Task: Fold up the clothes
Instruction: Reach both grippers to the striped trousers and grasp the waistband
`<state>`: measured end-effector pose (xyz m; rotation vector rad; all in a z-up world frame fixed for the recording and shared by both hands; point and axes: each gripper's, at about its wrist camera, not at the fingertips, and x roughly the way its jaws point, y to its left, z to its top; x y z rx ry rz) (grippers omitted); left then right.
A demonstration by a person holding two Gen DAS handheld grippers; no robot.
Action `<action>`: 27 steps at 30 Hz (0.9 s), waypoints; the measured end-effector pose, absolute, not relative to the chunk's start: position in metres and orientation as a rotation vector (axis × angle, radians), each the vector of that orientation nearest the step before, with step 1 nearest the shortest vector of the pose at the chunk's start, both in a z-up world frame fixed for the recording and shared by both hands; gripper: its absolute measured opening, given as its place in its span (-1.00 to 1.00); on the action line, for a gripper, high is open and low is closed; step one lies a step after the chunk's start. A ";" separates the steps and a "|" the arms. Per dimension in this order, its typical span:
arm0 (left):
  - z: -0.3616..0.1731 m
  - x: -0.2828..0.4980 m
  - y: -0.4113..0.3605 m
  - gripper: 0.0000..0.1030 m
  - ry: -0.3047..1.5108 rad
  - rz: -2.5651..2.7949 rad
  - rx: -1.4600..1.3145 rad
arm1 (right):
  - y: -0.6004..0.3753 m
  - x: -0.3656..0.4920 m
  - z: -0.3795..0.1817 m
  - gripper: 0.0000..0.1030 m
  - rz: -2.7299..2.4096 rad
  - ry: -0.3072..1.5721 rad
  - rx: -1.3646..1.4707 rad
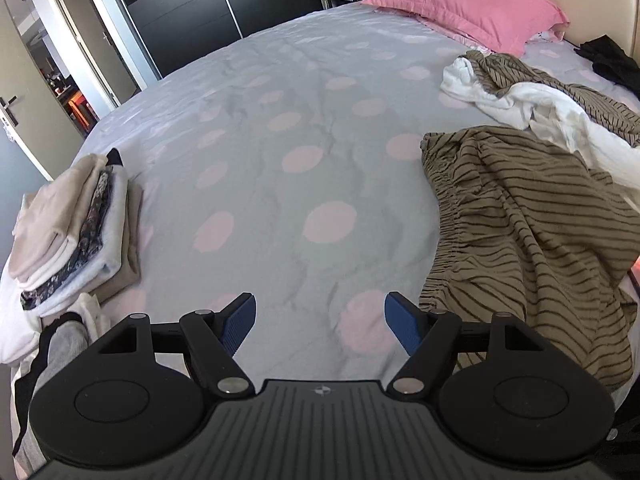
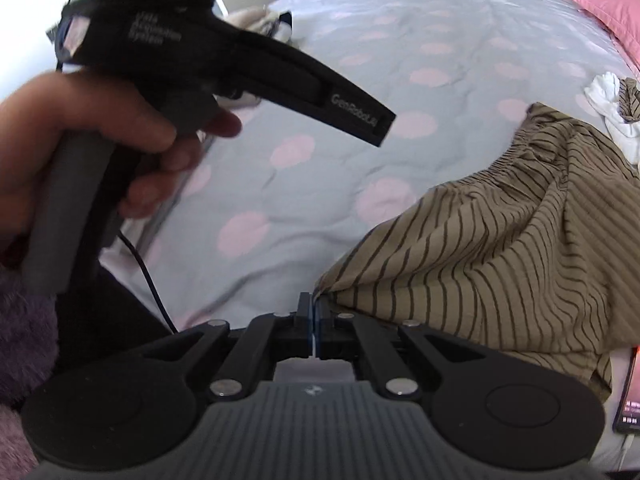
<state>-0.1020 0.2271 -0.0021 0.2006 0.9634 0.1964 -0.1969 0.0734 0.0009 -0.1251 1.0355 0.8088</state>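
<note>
An olive garment with dark stripes [image 1: 532, 232] lies crumpled at the right of the bed, its gathered waistband toward the middle. My right gripper [image 2: 314, 312] is shut on a corner of this striped garment [image 2: 480, 248], and the cloth stretches away from the pads to the right. My left gripper [image 1: 320, 320] hangs open over bare sheet to the left of the garment, its blue pads [image 1: 240, 322] wide apart with nothing between them. In the right wrist view a hand [image 2: 80, 148] holds the left gripper's body [image 2: 240, 68] above the bed.
A stack of folded clothes [image 1: 76, 232] sits at the bed's left edge. White cloth and another striped piece [image 1: 540, 96] are heaped at the back right, near a pink pillow [image 1: 468, 4]. The grey sheet with pink dots [image 1: 280, 152] spreads between them. A lit phone [image 2: 630, 404] lies at the right.
</note>
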 end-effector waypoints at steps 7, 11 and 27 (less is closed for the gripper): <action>-0.037 -0.118 0.235 0.37 0.994 0.181 0.071 | 0.069 -0.191 -0.021 -0.76 0.694 1.121 -0.168; -0.053 -0.114 0.230 0.37 1.021 0.152 -0.002 | 0.056 -0.173 -0.019 -0.37 0.629 1.106 -0.191; -0.113 -0.067 0.211 0.18 1.224 0.123 -0.106 | -0.011 -0.041 -0.024 0.02 0.393 1.026 -0.467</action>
